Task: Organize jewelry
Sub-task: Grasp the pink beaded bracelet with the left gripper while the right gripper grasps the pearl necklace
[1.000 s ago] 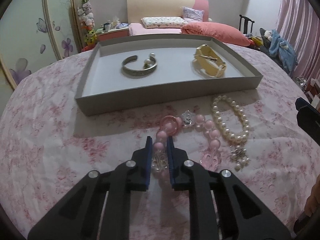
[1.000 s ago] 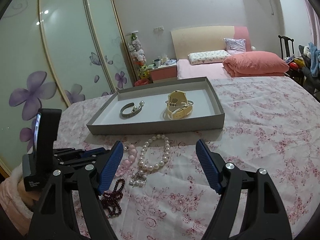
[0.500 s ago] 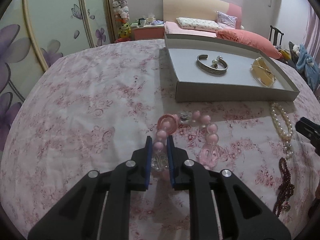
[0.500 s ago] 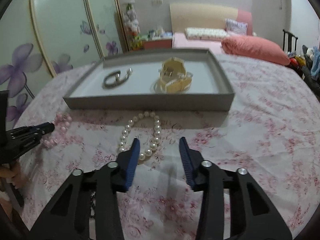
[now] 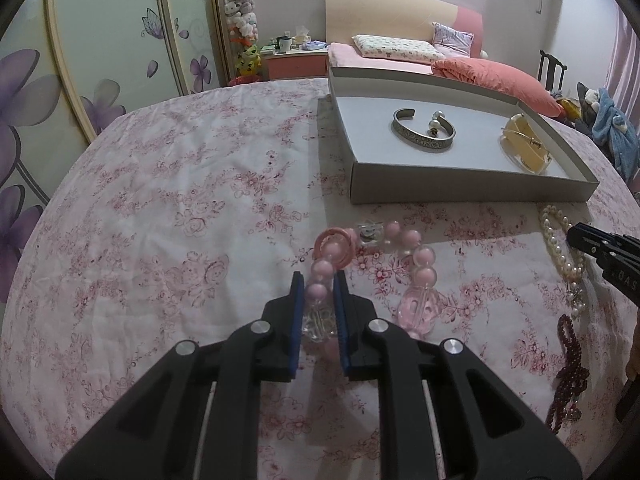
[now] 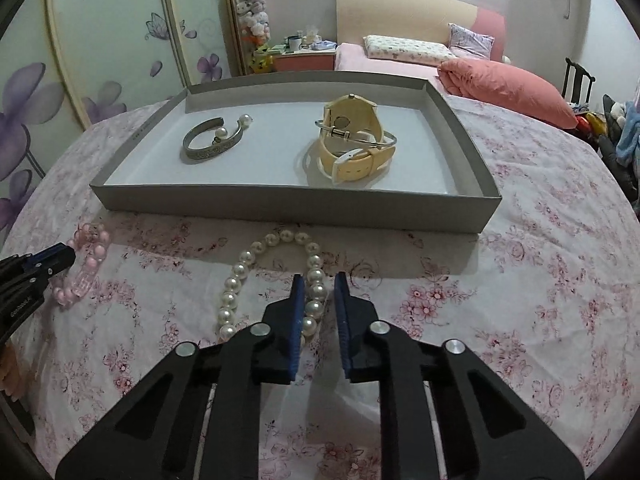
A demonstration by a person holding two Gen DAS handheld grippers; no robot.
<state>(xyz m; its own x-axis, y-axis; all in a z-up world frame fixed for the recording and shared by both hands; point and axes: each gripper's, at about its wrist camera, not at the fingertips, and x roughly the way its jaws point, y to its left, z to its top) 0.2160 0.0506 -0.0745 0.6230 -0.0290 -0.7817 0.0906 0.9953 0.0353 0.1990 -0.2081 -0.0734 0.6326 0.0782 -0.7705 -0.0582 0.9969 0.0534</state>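
My left gripper (image 5: 318, 292) is shut on the pink bead bracelet (image 5: 416, 258), which lies on the floral cloth in front of the grey tray (image 5: 460, 192). My right gripper (image 6: 318, 292) is shut on the near side of the white pearl bracelet (image 6: 244, 264), just before the tray's front wall (image 6: 292, 204). In the tray lie a silver cuff with pearl ends (image 6: 212, 140) and a cream watch (image 6: 352, 144) with a thin silver bangle (image 6: 360, 136) on it. The left gripper's tip (image 6: 48, 258) shows at the left edge of the right wrist view.
A dark red bead bracelet (image 5: 568, 364) lies at the right on the cloth. The pearl bracelet (image 5: 560, 240) and right gripper tip (image 5: 592, 240) show at the right of the left wrist view. Behind stand a bed (image 6: 440, 60) and wardrobe doors (image 6: 100, 40).
My right gripper came down to the pearl bracelet and its fingers closed from wide open onto the beads. My left gripper stayed shut on the pink bracelet and swung to the left.
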